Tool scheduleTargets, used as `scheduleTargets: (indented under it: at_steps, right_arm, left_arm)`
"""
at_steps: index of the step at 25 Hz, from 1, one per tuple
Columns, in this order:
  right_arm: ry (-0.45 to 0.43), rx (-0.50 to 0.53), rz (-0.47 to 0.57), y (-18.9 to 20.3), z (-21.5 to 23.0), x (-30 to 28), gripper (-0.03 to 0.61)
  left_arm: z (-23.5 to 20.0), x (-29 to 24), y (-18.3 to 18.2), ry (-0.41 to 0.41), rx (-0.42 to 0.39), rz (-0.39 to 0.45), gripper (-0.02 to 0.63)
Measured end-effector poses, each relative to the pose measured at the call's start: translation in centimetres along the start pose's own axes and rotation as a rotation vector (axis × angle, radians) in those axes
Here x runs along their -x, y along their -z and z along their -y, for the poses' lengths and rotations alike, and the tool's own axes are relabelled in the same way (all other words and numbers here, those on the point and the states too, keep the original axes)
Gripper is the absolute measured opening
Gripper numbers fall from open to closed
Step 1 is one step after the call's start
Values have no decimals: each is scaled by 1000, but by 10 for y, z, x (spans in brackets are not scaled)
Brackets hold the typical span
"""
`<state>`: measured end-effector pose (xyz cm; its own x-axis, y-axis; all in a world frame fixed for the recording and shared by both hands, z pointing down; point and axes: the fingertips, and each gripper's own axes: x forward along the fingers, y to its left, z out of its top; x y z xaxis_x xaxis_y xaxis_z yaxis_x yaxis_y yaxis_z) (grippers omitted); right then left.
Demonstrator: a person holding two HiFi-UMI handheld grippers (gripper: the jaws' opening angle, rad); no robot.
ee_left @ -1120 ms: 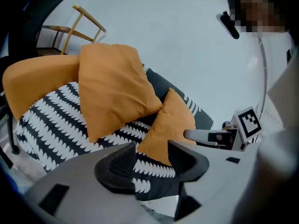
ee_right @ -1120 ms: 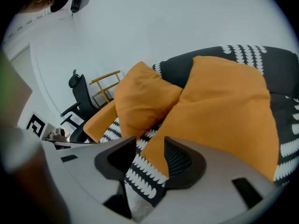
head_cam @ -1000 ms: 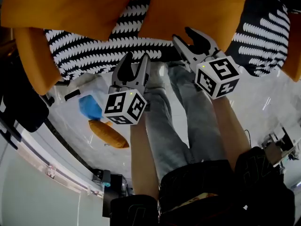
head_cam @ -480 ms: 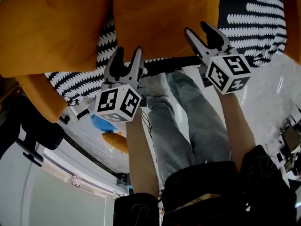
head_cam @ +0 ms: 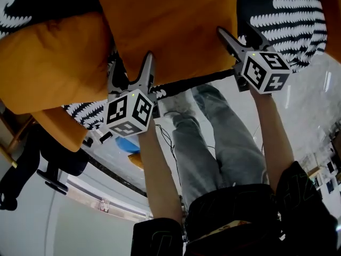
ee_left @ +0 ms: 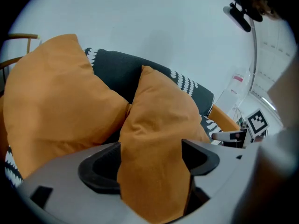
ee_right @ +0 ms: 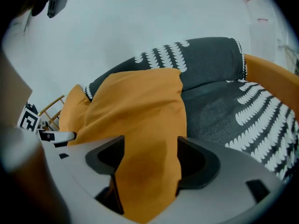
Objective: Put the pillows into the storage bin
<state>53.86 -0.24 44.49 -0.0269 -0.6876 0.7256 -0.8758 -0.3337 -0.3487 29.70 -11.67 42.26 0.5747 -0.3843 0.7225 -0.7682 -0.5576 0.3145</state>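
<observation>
Corner of an orange pillow (ee_left: 163, 120) in the open hand-held gripper (ee_left: 150, 164)

Its jaws have just been opening and stand wide apart, with the pillow's corner filling the gap between them. A second orange pillow (ee_left: 51, 101) leans just beside it on the left, both against a black seat back (ee_left: 117, 73) with white pattern.

The pillows (head_cam: 170, 31) are showing matt orange cloth, finely woven and softly creased. The seat (head_cam: 287, 20) is wearing dark, grainy fabric, and its white pattern is looking knitted. At the right of the frame the floor (head_cam: 314, 111) is shining pale and glossy. The jeans (head_cam: 213, 143) are showing faded denim. A rail (ee_left: 23, 36) at upper left is looking like wood.
</observation>
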Motion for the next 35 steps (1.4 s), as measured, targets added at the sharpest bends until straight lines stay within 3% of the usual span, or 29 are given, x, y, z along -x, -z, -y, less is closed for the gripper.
scheduleTargets:
  at_steps: [3, 8, 15, 18, 22, 25, 29, 35]
  right_arm:
    - [3, -31, -30, -2, 14, -12, 351]
    - [-53, -84, -137, 14, 22, -46, 364]
    - [-131, -146, -190, 25, 12, -64, 359]
    - [-147, -110, -243, 27, 2, -68, 275]
    - [-79, 11, -268, 37, 3, -72, 157]
    - [-34, 50, -236, 30, -1, -61, 93]
    - [-29, 23, -136, 15, -15, -30, 44]
    - [2, 42, -44, 12, -26, 4, 23]
  left_arm:
    - [0, -14, 1, 0, -29, -54, 445]
    - [-9, -35, 10, -2, -41, -107, 443]
    - [-20, -51, 24, -17, -42, -194, 420]
    - [-22, -53, 29, -13, -45, -205, 363]
    - [-16, -58, 36, 5, -56, -209, 294]
    - [-3, -50, 30, 27, -69, -194, 220]
    - [12, -19, 14, 45, -96, -115, 151]
    - [26, 25, 11, 57, -106, 23, 61]
